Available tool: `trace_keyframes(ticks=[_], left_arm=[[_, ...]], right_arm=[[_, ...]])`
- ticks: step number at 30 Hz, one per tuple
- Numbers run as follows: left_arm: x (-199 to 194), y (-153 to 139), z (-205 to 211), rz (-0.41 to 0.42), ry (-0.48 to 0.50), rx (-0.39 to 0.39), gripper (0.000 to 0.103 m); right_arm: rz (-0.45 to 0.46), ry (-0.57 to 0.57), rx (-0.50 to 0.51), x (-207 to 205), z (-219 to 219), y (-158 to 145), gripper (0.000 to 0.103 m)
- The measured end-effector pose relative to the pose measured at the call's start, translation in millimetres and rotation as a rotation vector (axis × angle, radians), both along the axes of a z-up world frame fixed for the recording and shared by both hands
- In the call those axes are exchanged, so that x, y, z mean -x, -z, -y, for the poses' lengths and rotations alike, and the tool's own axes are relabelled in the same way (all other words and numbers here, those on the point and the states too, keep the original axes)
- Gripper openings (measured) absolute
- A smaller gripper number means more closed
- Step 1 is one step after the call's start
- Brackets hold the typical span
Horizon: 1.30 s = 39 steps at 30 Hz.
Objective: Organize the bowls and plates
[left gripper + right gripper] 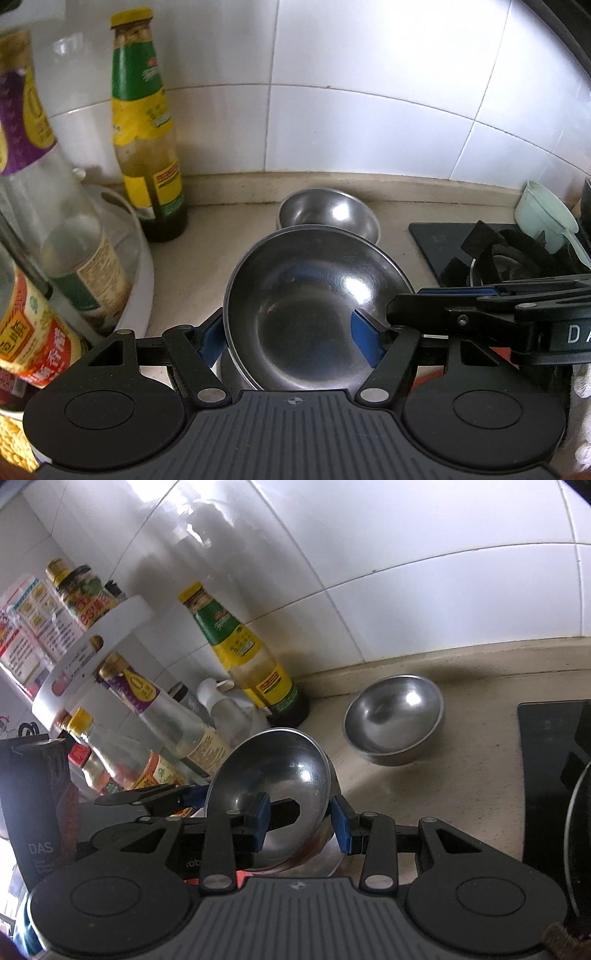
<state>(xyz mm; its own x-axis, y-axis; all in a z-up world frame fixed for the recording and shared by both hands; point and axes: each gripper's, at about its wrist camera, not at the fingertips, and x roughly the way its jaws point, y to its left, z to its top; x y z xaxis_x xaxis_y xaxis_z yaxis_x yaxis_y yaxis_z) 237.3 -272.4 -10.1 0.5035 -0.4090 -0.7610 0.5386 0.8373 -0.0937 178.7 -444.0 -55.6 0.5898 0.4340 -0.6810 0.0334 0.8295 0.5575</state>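
Observation:
A large steel bowl (310, 310) (273, 771) is tilted near me, resting on other dishes below. My left gripper (288, 343) is open, its blue pads astride the bowl's left rim and inside. My right gripper (301, 821) is open, one pad inside the bowl and one outside its right rim; it reaches in from the right in the left wrist view (406, 310). A smaller steel bowl (328, 214) (395, 716) stands on the counter by the wall.
Sauce bottles (147, 129) (243, 650) and a white round rack (136, 280) (92, 653) stand at the left. A black gas hob (480, 251) (550, 775) lies at the right, with a pale green scoop (546, 218). White tiled wall behind.

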Motion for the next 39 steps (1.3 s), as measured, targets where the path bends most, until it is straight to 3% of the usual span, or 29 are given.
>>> trace_keyframes(ticks=[32,39], left_arm=[[-13,19,-3,-0.057,-0.009,-0.02,0.073],[-13,16,-4,-0.037,-0.009,-0.026,0.076]], right_arm=[[-0.066,-0.023,0.018,-12,-12,19,0.035],[-0.064,-0.029,0.022,-14,-15,19,0.035]])
